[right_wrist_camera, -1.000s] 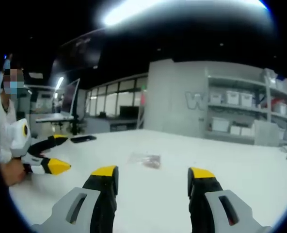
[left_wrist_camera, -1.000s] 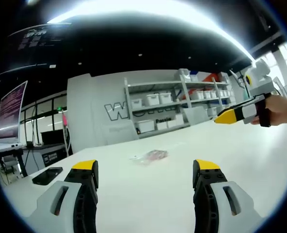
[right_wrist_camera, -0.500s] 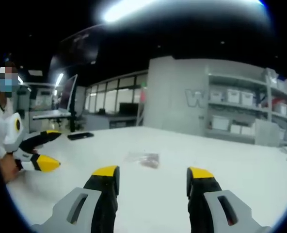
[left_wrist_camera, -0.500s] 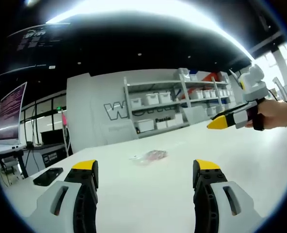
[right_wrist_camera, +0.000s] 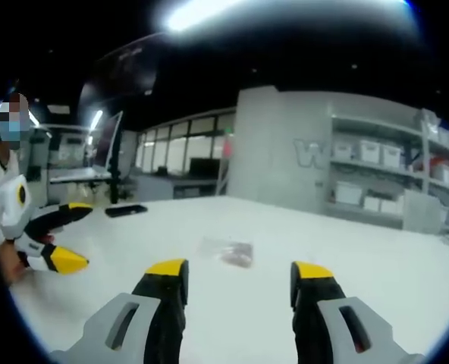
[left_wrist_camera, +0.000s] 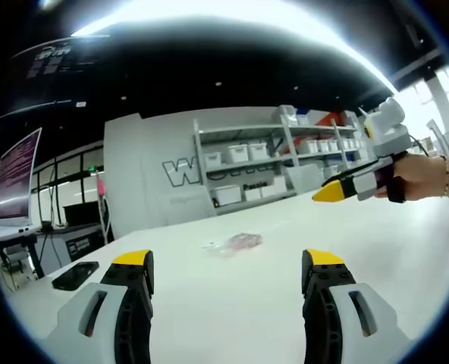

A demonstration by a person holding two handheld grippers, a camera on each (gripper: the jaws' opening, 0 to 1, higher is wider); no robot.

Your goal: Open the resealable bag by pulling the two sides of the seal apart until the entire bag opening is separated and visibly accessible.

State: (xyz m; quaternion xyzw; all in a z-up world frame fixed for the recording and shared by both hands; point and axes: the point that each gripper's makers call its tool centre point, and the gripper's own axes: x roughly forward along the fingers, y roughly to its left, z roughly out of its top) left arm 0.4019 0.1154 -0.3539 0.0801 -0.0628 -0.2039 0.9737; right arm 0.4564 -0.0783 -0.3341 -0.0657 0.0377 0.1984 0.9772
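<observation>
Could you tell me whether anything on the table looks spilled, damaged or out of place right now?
Nothing stands out. The resealable bag lies flat on the white table, untouched, with both grippers open and apart from it. A dark phone rests near the table's edge. Whether the bag's seal is shut is too small to tell.

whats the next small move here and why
Probably bring both grippers forward and down toward the resealable bag. It lies flat on the white table, untouched, ahead of the open left gripper and the open right gripper, so neither can reach the seal yet.
</observation>
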